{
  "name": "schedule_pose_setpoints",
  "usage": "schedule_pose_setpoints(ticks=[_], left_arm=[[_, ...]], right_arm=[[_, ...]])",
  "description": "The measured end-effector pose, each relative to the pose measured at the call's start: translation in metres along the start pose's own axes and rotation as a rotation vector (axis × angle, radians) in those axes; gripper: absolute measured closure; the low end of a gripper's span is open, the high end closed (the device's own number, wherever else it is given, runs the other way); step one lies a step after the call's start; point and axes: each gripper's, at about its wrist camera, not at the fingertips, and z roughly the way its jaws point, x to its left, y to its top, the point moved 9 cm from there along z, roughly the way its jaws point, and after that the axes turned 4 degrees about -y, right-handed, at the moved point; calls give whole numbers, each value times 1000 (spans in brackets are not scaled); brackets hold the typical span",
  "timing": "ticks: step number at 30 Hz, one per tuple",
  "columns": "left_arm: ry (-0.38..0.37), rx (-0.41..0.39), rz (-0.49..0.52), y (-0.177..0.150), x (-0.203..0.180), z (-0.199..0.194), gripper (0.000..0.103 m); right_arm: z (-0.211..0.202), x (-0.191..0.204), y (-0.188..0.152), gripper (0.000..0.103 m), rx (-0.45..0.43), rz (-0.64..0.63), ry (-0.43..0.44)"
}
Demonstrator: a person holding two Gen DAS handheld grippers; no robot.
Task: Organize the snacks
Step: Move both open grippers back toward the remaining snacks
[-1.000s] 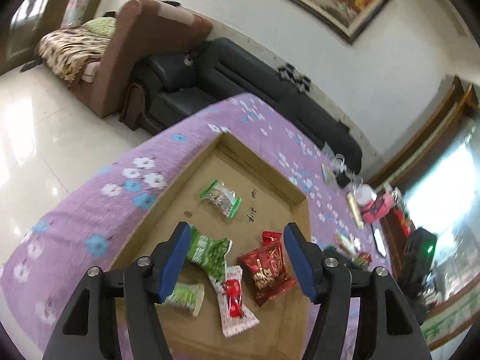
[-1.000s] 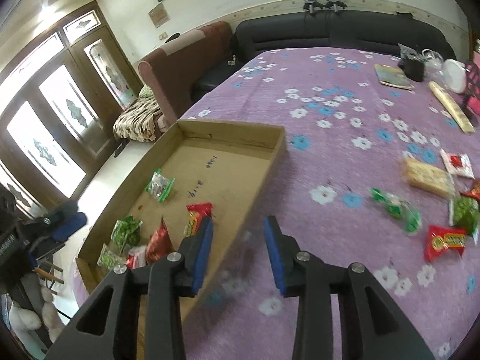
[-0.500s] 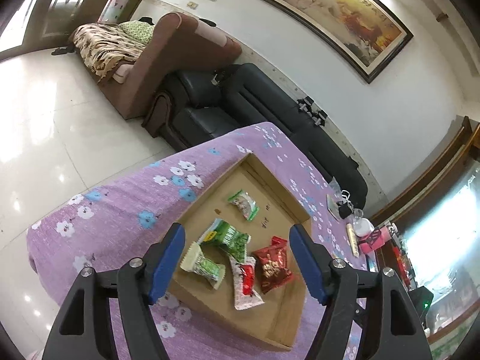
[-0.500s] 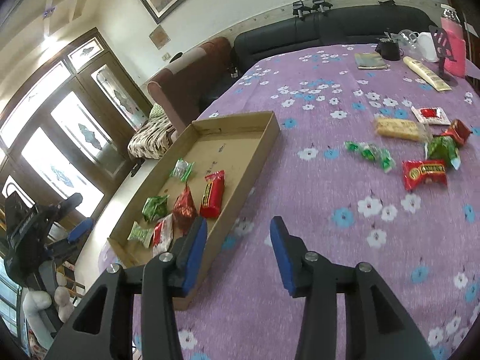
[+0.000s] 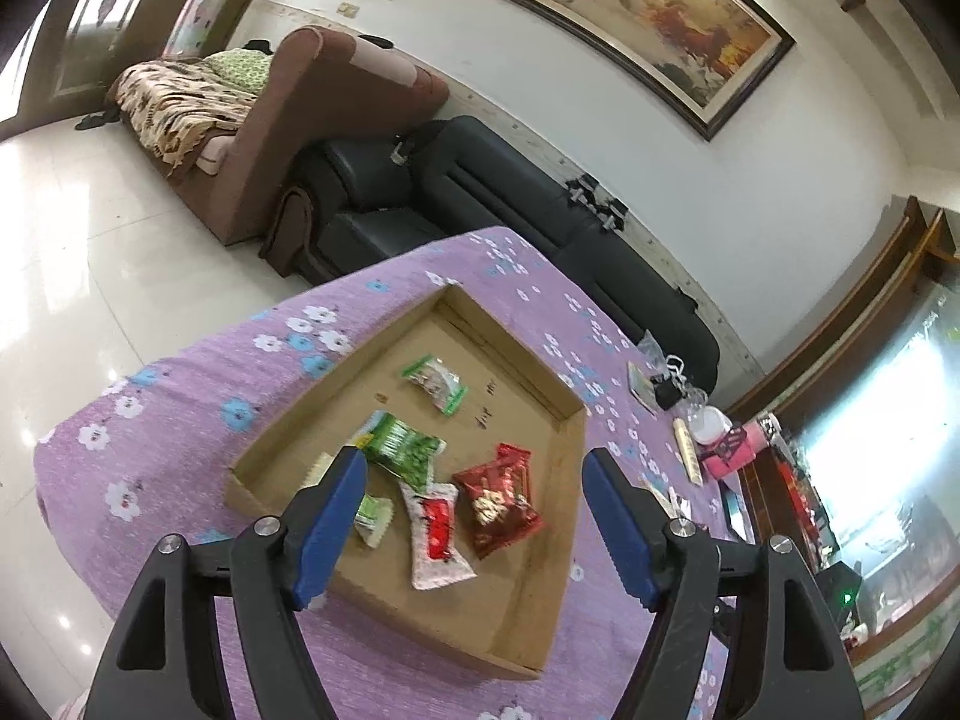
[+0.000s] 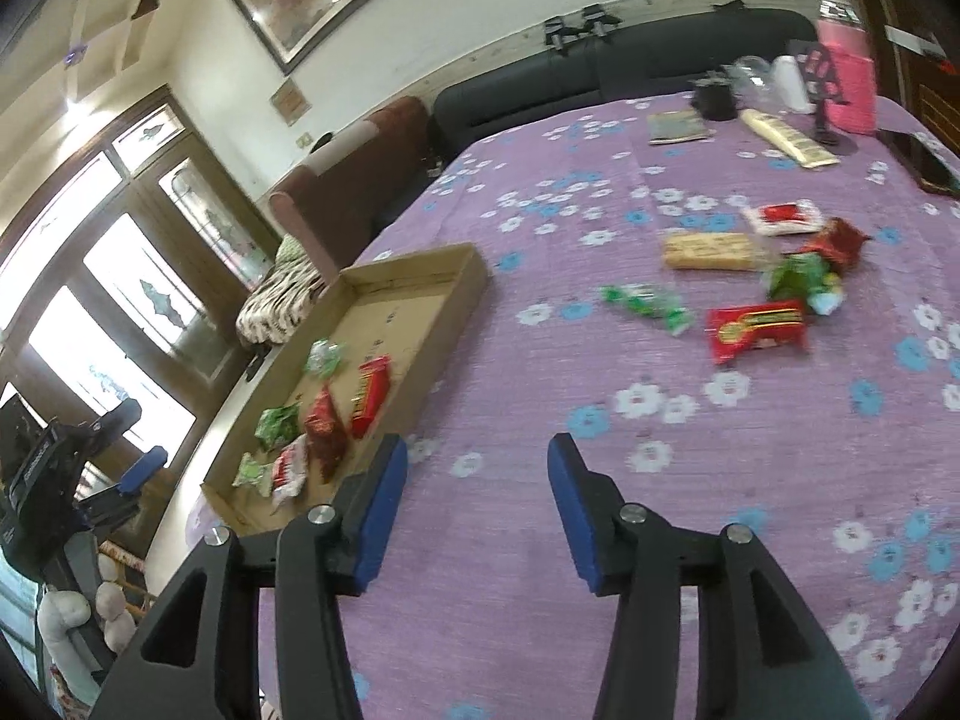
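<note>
Overhead, both grippers' fingers (image 5: pixel 329 525) opening w/ nothing between, above purple floral tablecloth (image 6: pixel 600 480), sofa (image 5: pixel 480 198) behind.

A black sofa (image 5: pixel 420 204) is standing against the wall beyond the table's far edge, a brown armchair (image 5: pixel 312 114) beside it. A framed painting (image 5: pixel 612 12) is hanging above. At the table's far corner, a pink box (image 6: pixel 846 84) and a black cup (image 6: pixel 714 99) are sitting near a booklet (image 6: pixel 678 126).

One cardboard tray (image 6: pixel 462 300) holds six snack packets (image 6: pixel 371 387). On the purple tabletop (image 6: pixel 600 540) six more snack packets (image 6: pixel 756 330) lie loose. Two hand-held grippers are there: the left (image 5: pixel 474 519) and the right (image 6: pixel 477 504).
</note>
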Motion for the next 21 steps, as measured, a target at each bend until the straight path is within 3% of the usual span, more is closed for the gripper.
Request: schedule_pose_setpoints(ticks=[7, 14, 21], left_arm=[[-38, 86, 105, -24, -42, 25, 24], [-87, 223, 258, -69, -91, 58, 24], [-151, 343, 355, -115, -127, 76, 24]], right_arm=[[-27, -82, 19, 54, -41, 106, -119], [-62, -172, 36, 49, -90, 221, -273], [-38, -183, 47, 49, -30, 209, -277]])
